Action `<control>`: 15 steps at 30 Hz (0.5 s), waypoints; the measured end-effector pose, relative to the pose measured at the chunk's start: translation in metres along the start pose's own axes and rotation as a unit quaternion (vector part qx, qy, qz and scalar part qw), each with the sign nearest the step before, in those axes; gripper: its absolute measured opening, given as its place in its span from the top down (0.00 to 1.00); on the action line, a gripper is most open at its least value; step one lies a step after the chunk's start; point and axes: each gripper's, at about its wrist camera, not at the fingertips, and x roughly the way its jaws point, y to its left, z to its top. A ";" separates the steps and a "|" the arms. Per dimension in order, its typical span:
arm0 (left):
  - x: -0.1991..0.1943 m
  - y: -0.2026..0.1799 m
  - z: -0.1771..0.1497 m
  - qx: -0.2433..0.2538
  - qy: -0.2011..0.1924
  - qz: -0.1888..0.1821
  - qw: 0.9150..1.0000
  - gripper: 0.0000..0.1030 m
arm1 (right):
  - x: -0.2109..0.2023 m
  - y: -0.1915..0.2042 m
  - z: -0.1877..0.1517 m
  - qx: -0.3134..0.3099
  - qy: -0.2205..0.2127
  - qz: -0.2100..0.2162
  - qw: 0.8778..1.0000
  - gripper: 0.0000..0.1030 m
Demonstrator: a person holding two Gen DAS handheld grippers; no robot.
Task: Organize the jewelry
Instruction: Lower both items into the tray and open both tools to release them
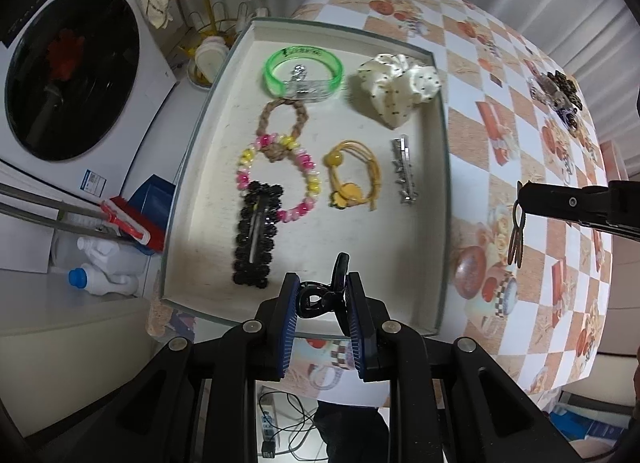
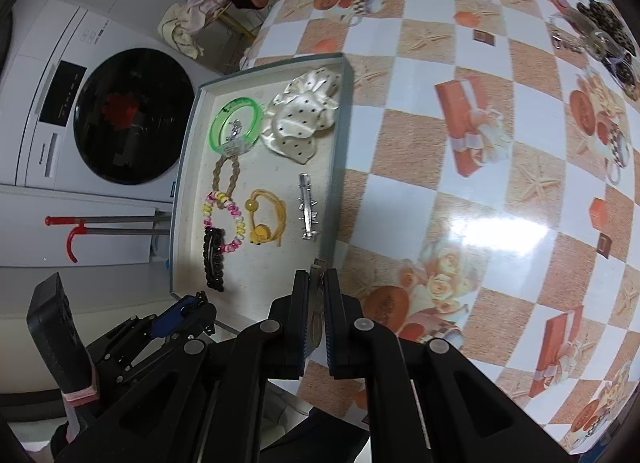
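While the left tool pinches a black hair clip over the tray just ahead, lower it into bare space; the right tool, nearly shut, grips a bronze clip.

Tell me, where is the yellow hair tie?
The yellow hair tie lies in the tray, in both views between the beaded bracelet on its left and the silver clip on its right.
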 end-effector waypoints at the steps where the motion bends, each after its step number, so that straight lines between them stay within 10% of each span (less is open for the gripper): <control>1: 0.002 0.002 0.000 -0.001 0.001 0.000 1.000 0.72 | 0.002 0.002 0.000 -0.001 0.002 0.000 1.000 0.93; 15: 0.021 0.004 0.006 0.002 0.011 -0.001 1.000 0.72 | 0.033 0.030 0.008 -0.027 0.025 0.000 0.999 0.93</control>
